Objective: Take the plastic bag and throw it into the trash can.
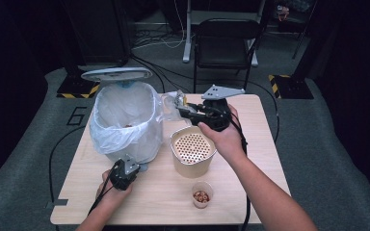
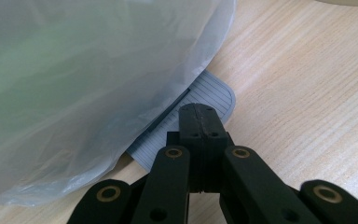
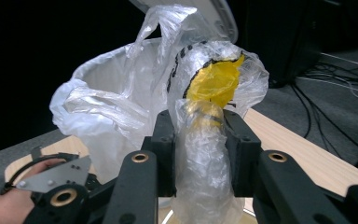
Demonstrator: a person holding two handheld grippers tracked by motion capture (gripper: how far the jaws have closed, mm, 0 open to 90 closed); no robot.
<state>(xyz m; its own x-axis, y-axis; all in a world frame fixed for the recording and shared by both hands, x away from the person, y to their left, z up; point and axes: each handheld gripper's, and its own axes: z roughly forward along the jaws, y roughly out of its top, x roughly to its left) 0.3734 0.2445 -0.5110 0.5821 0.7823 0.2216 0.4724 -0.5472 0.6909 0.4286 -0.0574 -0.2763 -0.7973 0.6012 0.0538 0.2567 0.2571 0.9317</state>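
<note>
Jaws of right gripper (image 3: pixel 199 140) clamp crumpled plastic wrapper (image 3: pixel 209 93), print unreadable; left gripper (image 2: pixel 198 116) jaws together.

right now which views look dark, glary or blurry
High view: table lit, floor beyond falls into near black. Left gripper view: bin liner soft and hazy up close, wood grain sharp. Right gripper view: crumpled plastic wrapper throws white glare, background dark.

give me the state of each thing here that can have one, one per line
bin lid: raised open
bin: lined with a clear bag, open
pedal: under the left gripper, jaws shut
plastic wrapper: crumpled, clamped in the right gripper
beige container: upright, perforated insert inside
small cup: upright, brown bits inside
</note>
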